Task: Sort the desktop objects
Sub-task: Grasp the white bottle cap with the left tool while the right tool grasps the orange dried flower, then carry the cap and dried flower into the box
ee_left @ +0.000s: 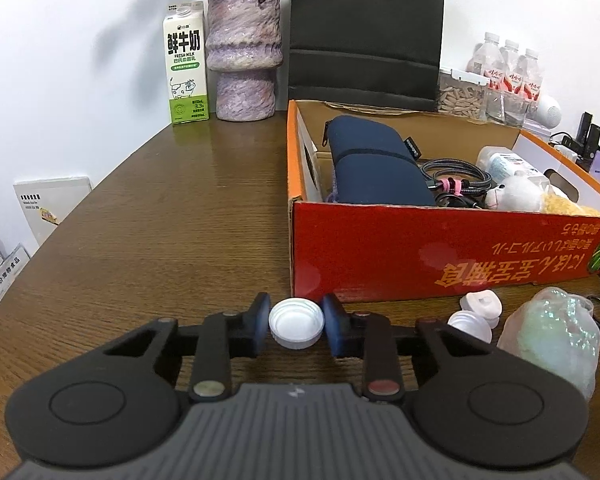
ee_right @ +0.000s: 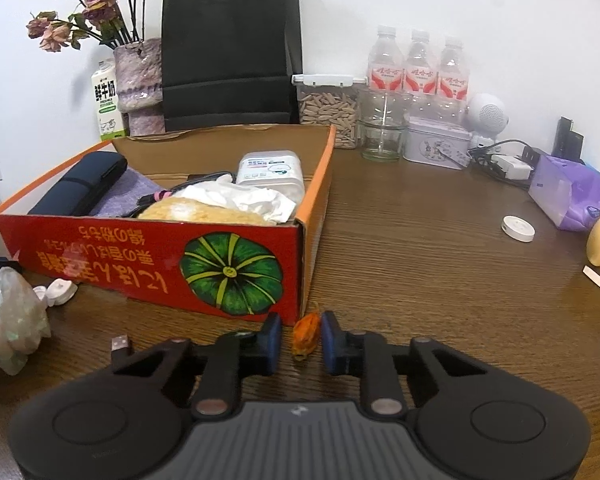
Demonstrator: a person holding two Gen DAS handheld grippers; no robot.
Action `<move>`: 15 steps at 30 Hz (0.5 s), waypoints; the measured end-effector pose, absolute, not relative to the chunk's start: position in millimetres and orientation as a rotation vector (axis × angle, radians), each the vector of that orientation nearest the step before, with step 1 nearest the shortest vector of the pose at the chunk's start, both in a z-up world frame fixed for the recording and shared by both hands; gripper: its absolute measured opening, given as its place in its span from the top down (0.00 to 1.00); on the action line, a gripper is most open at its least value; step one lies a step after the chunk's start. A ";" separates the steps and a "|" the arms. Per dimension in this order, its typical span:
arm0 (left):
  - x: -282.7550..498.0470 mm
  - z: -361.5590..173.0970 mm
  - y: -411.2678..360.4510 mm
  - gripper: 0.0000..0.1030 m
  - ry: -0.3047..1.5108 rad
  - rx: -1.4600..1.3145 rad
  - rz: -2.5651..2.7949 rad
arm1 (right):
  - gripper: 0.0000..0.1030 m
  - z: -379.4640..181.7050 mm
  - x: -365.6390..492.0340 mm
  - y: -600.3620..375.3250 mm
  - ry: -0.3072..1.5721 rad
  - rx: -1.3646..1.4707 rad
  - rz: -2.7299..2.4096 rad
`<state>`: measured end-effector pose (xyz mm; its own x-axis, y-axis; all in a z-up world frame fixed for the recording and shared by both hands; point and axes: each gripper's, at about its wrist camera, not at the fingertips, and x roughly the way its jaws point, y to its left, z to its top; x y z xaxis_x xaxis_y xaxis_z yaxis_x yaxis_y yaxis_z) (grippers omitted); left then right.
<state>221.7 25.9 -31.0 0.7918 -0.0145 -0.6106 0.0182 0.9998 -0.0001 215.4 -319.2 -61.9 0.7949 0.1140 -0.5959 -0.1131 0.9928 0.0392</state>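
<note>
The brown wooden desk (ee_left: 160, 220) spreads ahead of both grippers. On it, ahead and to the right of the left gripper (ee_left: 296, 322), stands a red cardboard box (ee_left: 420, 252) with an orange rim; from the right gripper (ee_right: 300, 338) the same box lies ahead and to the left, its near face showing a green pumpkin print. Inside the box lie a dark blue zip pouch (ee_left: 376, 164), a coiled braided cable (ee_left: 456, 176), a white plastic bottle (ee_left: 508, 162) and a small white plush toy (ee_left: 512, 196).

Far ahead of the left gripper, against the wall, stand a black paper bag (ee_left: 366, 32), a purple stone-look vase (ee_left: 244, 56) and a milk carton (ee_left: 186, 68). Just to its right sits a crumpled iridescent plastic bag (ee_left: 552, 336), with two white caps (ee_left: 476, 312) between it and the box.

The left gripper's blue pads touch both sides of a white bottle cap (ee_left: 296, 322) resting on the desk, pinching it. The right gripper's pads stand close on either side of a small orange wrinkled object (ee_right: 306, 336) lying on the desk just before the box corner; whether they press it I cannot tell. A USB plug (ee_right: 121, 344) lies just to the left of the right gripper.
</note>
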 end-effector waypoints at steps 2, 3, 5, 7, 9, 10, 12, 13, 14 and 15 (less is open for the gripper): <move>220.0 -30.9 25.2 0.72 0.656 0.006 -0.018 | 0.86 -62.0 214.0 -320.6 0.640 0.008 0.116; 219.3 -30.8 25.1 0.72 0.656 0.004 -0.019 | 0.87 -61.9 213.1 -321.1 0.639 0.013 0.116; 217.6 -30.7 24.9 0.72 0.657 0.000 -0.020 | 0.87 -61.9 211.9 -320.1 0.638 0.011 0.113; 216.4 -30.7 25.0 0.72 0.655 -0.003 -0.019 | 0.88 -61.8 210.3 -319.8 0.635 0.014 0.112; 215.2 -30.4 25.1 0.72 0.652 -0.007 -0.019 | 0.88 -61.5 208.9 -319.2 0.634 0.014 0.107; 214.6 -29.9 25.5 0.72 0.649 -0.008 -0.018 | 0.88 -61.3 207.6 -319.0 0.632 0.016 0.105; 212.7 -28.8 26.0 0.72 0.644 -0.010 -0.017 | 0.88 -60.6 204.5 -318.3 0.629 0.017 0.101; 212.0 -28.4 26.4 0.72 0.642 -0.011 -0.017 | 0.88 -60.1 203.1 -317.8 0.625 0.017 0.097; 211.0 -27.6 26.8 0.72 0.639 -0.013 -0.016 | 0.88 -59.5 201.6 -318.0 0.622 0.019 0.095; 209.9 -26.7 27.4 0.72 0.637 -0.013 -0.015 | 0.88 -58.9 200.4 -318.2 0.620 0.022 0.093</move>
<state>209.9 27.4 -26.7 0.8040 -0.0179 -0.5944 0.0097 0.9998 -0.0171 200.4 -318.2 -58.9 0.8100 0.0935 -0.5789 -0.0806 0.9956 0.0481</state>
